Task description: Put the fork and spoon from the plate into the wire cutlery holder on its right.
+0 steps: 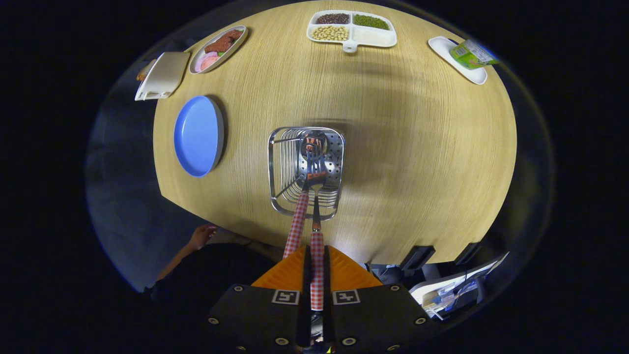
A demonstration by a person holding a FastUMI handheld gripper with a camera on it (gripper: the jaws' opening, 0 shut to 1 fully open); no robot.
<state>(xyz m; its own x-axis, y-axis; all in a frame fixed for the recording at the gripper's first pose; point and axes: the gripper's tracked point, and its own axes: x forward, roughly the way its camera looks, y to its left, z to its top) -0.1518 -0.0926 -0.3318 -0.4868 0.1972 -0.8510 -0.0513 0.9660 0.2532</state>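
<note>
My gripper (317, 251) is shut on the red-checked handle (317, 275) of one piece of cutlery, held between the orange fingers (290, 273). Its metal end reaches down into the wire cutlery holder (275, 167), which stands just ahead on the wooden table. A second red-checked handle (296, 226) leans out of the holder's near side, left of the held one. A spoon bowl (314, 144) and fork tines overlap inside the holder, and I cannot tell which head belongs to the held handle. Left of the holder lies the blue plate (196, 135) with nothing on it.
Along the far edge of the table (417, 147) sit a divided white tray of beans (351, 29), an oval dish of food (218, 48), a white box (162, 76) and a white dish with a green packet (467, 56). A person's hand (201, 236) rests below the near left edge.
</note>
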